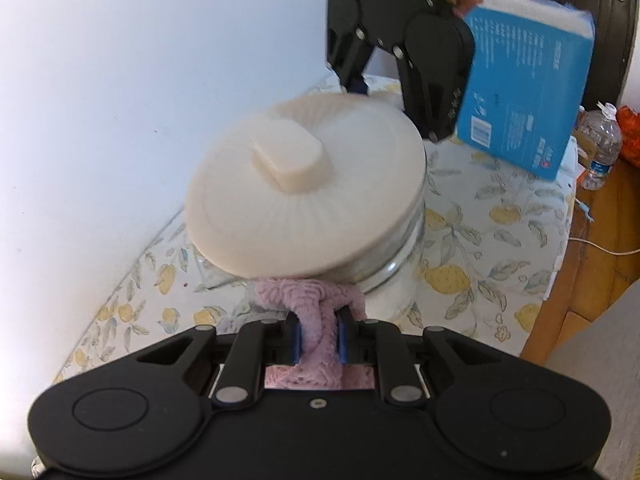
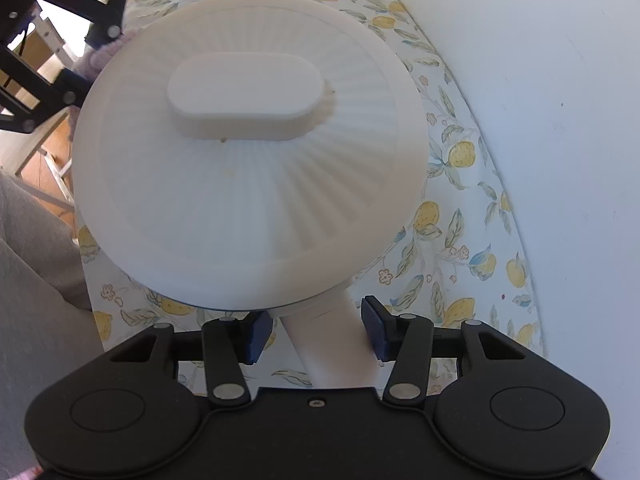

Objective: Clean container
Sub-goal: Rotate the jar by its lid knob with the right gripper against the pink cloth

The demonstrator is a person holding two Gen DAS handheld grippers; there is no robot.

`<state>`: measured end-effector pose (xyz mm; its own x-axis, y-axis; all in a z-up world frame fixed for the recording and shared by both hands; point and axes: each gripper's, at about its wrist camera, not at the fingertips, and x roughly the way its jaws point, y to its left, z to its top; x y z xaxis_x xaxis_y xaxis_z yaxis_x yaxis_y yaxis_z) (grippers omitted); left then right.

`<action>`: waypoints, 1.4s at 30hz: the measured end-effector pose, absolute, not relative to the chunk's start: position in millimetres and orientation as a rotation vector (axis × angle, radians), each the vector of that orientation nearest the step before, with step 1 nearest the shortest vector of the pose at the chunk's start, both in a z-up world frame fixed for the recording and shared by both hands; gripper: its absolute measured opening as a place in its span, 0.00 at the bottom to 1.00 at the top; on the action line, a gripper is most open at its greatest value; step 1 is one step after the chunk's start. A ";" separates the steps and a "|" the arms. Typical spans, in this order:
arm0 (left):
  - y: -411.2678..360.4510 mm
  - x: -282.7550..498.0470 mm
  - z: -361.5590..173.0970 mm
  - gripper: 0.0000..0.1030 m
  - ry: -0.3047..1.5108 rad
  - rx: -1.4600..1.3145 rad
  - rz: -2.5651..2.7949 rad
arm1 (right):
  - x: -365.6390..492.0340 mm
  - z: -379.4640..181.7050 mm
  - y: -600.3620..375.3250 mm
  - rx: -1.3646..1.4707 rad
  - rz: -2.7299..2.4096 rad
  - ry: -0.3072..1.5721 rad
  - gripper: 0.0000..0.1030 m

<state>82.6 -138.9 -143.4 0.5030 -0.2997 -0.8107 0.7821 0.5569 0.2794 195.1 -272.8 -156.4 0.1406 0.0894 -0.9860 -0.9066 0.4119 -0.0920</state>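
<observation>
A clear glass jar (image 1: 396, 276) with a ribbed cream lid (image 1: 308, 192) stands on the lemon-print tablecloth (image 1: 500, 240). My left gripper (image 1: 318, 340) is shut on a pink knitted cloth (image 1: 312, 300), which presses against the jar's side just under the lid. My right gripper (image 2: 316, 332) is around the jar's white handle (image 2: 332, 348) below the lid (image 2: 248, 152), pads beside it with small gaps. It also shows beyond the jar in the left wrist view (image 1: 384, 76). The left gripper (image 2: 72, 76) and cloth (image 2: 104, 56) show at the upper left in the right wrist view.
A blue box (image 1: 528, 92) stands behind the jar, by the right gripper. A water bottle (image 1: 602, 148) stands at the far right by the table edge. A white wall (image 1: 100, 100) runs along the table's left. Wooden floor (image 1: 592, 252) lies beyond the right edge.
</observation>
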 end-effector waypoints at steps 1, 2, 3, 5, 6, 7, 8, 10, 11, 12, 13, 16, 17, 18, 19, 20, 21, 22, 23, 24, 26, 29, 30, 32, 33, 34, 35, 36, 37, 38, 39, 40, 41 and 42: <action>-139.8 82.0 -143.7 0.15 0.784 0.713 -0.716 | 195.0 -157.0 -273.0 -0.858 0.863 1.215 0.54; -140.6 82.0 -144.4 0.15 0.783 0.718 -0.713 | 194.6 -157.3 -273.1 -0.852 0.860 1.218 0.53; -141.1 82.5 -145.3 0.15 0.785 0.717 -0.712 | 194.3 -158.3 -272.9 -0.846 0.857 1.222 0.53; -140.9 83.8 -146.9 0.15 0.792 0.705 -0.711 | 193.9 -159.9 -272.3 -0.838 0.852 1.229 0.53; -138.5 84.9 -147.9 0.15 0.798 0.686 -0.714 | 193.9 -160.5 -271.8 -0.837 0.851 1.231 0.53; -136.7 85.7 -148.5 0.15 0.802 0.675 -0.716 | 193.9 -161.0 -271.3 -0.835 0.850 1.234 0.53; -135.2 86.2 -149.9 0.15 0.806 0.667 -0.720 | 193.7 -160.8 -271.3 -0.836 0.848 1.237 0.53; -136.6 86.1 -155.1 0.15 0.814 0.670 -0.723 | 193.5 -160.3 -270.6 -0.836 0.844 1.246 0.53; -138.5 85.4 -158.0 0.15 0.815 0.679 -0.722 | 194.3 -160.2 -270.7 -0.834 0.841 1.250 0.53; -140.5 84.7 -161.0 0.15 0.816 0.688 -0.721 | 195.1 -160.0 -270.9 -0.831 0.838 1.254 0.53; -141.2 84.3 -162.6 0.15 0.817 0.693 -0.721 | 196.0 -159.9 -271.1 -0.829 0.834 1.258 0.53; -139.4 86.1 -170.3 0.15 0.837 0.670 -0.723 | 194.2 -159.0 -270.2 -0.810 0.819 1.269 0.52; -138.9 87.3 -172.3 0.15 0.843 0.664 -0.724 | 193.7 -158.7 -270.1 -0.803 0.815 1.272 0.52; -138.2 88.0 -173.1 0.15 0.845 0.661 -0.724 | 193.2 -158.3 -269.9 -0.799 0.813 1.274 0.52; -137.6 88.8 -174.0 0.15 0.849 0.659 -0.725 | 192.9 -158.1 -269.6 -0.796 0.813 1.275 0.52; -137.6 89.9 -177.4 0.15 0.856 0.657 -0.726 | 192.6 -157.9 -269.2 -0.793 0.813 1.277 0.52; -137.8 90.6 -180.4 0.15 0.860 0.657 -0.726 | 192.1 -157.9 -268.9 -0.791 0.811 1.277 0.52; -138.1 90.9 -182.3 0.15 0.862 0.658 -0.726 | 191.7 -157.8 -268.5 -0.789 0.809 1.276 0.52; -139.1 91.5 -187.8 0.15 0.867 0.662 -0.726 | 191.3 -157.7 -268.2 -0.787 0.806 1.276 0.52; -140.4 92.4 -194.4 0.15 0.874 0.668 -0.725 | 190.0 -157.3 -267.7 -0.782 0.802 1.277 0.52; -142.1 94.6 -202.6 0.15 0.888 0.669 -0.724 | 187.5 -155.5 -267.2 -0.770 0.794 1.283 0.51; -141.4 96.4 -217.7 0.15 0.895 0.653 -0.719 | 180.2 -152.9 -268.5 -0.747 0.776 1.288 0.51; -140.8 95.5 -221.7 0.15 0.889 0.648 -0.718 | 186.3 -162.1 -274.6 -0.744 0.772 1.286 0.51; -141.3 95.2 -228.1 0.15 0.891 0.646 -0.717 | 191.9 -171.8 -282.0 -0.734 0.764 1.282 0.50; -141.7 96.2 -230.3 0.15 0.899 0.639 -0.714 | 190.5 -169.7 -282.9 -0.729 0.761 1.283 0.50; -142.1 97.0 -232.6 0.15 0.905 0.636 -0.712 | 189.1 -167.6 -283.7 -0.724 0.758 1.284 0.50; -142.5 97.6 -234.9 0.15 0.909 0.636 -0.712 | 187.9 -166.2 -284.8 -0.716 0.752 1.283 0.50; -142.8 98.1 -237.2 0.15 0.911 0.636 -0.711 | 187.8 -166.2 -285.4 -0.711 0.749 1.283 0.50; -143.0 98.6 -239.4 0.15 0.915 0.636 -0.710 | 187.7 -166.3 -285.8 -0.707 0.747 1.282 0.50; -143.2 99.2 -241.4 0.15 0.919 0.636 -0.708 | 187.6 -166.4 -286.2 -0.703 0.744 1.282 0.50; -143.8 99.8 -243.6 0.15 0.922 0.636 -0.705 | 187.2 -166.5 -286.9 -0.697 0.742 1.281 0.50; -144.0 99.9 -244.7 0.15 0.924 0.637 -0.703 | 187.0 -166.7 -287.6 -0.690 0.741 1.281 0.50; -144.8 100.1 -247.0 0.15 0.925 0.636 -0.699 | 186.7 -166.9 -288.2 -0.683 0.739 1.281 0.50; -145.6 100.0 -249.4 0.15 0.923 0.637 -0.697 | 186.2 -167.1 -288.9 -0.676 0.736 1.281 0.50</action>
